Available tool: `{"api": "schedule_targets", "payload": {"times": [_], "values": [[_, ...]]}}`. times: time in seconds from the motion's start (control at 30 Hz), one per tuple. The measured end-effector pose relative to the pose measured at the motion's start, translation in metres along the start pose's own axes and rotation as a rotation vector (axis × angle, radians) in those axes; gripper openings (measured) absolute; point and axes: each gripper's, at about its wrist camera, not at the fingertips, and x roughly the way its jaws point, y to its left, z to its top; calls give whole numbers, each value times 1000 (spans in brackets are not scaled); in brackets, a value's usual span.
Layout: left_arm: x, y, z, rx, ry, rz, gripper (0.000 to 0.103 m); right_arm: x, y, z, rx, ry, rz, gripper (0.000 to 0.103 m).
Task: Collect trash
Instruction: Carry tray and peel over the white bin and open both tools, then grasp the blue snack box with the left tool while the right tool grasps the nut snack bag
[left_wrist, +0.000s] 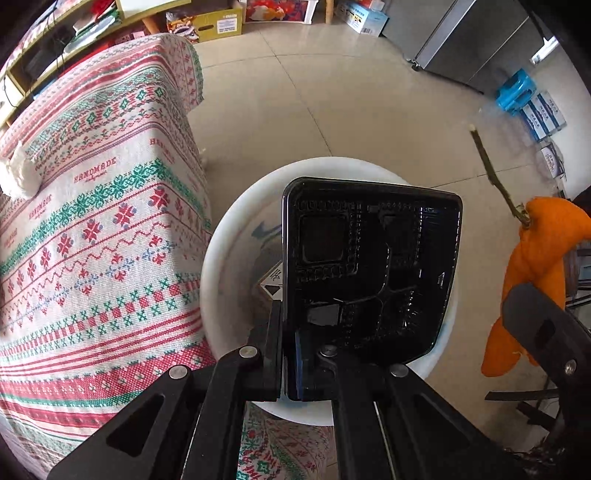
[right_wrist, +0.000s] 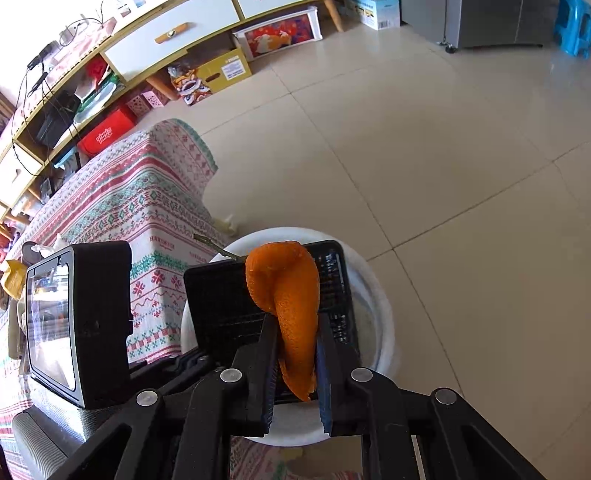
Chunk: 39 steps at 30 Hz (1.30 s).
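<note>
We read "HANDMADE" woven repeatedly into the tablecloth (left_wrist: 92, 236) covering the bench; red and green cross-stitch bands run across it. A sticker with a triangle symbol (left_wrist: 272, 282) sits inside the white bin (left_wrist: 229, 266), its text too small to read. Blue-and-white cartons (left_wrist: 543, 114) by the wall carry print we cannot read, same for the yellow cardboard box (right_wrist: 221, 72) under the TV cabinet (right_wrist: 173, 37).

Our left tool (left_wrist: 299, 354) is clamped narrow on the edge of the black plastic tray (left_wrist: 369, 266), holding it upright over the white bin, which stands on the tiled floor (left_wrist: 314, 103) just beside the bench. Our right tool (right_wrist: 295, 369) pinches the orange peel (right_wrist: 288, 295), which still has a thin stem (left_wrist: 495, 177) attached; the peel hangs above the bin, in front of the tray in the right wrist view.

Around: crumpled white tissue (left_wrist: 16, 173) on the bench, a grey fridge (left_wrist: 476, 40), a blue stool (left_wrist: 515, 90), and the left tool's camera body (right_wrist: 79, 325) blocking part of the bench in the right wrist view.
</note>
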Motion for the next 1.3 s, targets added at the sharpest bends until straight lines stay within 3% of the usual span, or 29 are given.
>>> {"api": "schedule_targets", "payload": {"times": [0.17, 0.27, 0.33, 0.4, 0.43, 0.67, 0.9, 1.03, 1.3], "values": [[5, -1, 2, -12, 17, -9, 5, 6, -2, 0, -3, 24, -13, 16], [1, 7, 2, -32, 43, -79, 9, 12, -3, -1, -10, 49, -16, 16], [0, 9, 1, -29, 54, -104, 21, 15, -4, 0, -3, 59, -5, 17], [-3, 17, -5, -34, 66, -156, 54, 17, -5, -1, 3, 67, -12, 17], [-4, 20, -6, -44, 65, -165, 58, 18, -5, -1, 4, 72, -17, 18], [-17, 49, -14, -109, 32, -246, 60, 18, -13, -1, 34, 81, -16, 20], [-35, 89, -25, -159, 2, -276, 60, 20, -11, 0, 34, 98, -48, 26], [-54, 109, -32, -160, -38, -261, 60, 17, -8, 1, 35, 77, -53, 35], [-97, 166, -58, -145, -103, -171, 60, 10, 14, 1, -13, 38, -54, 44]]}}
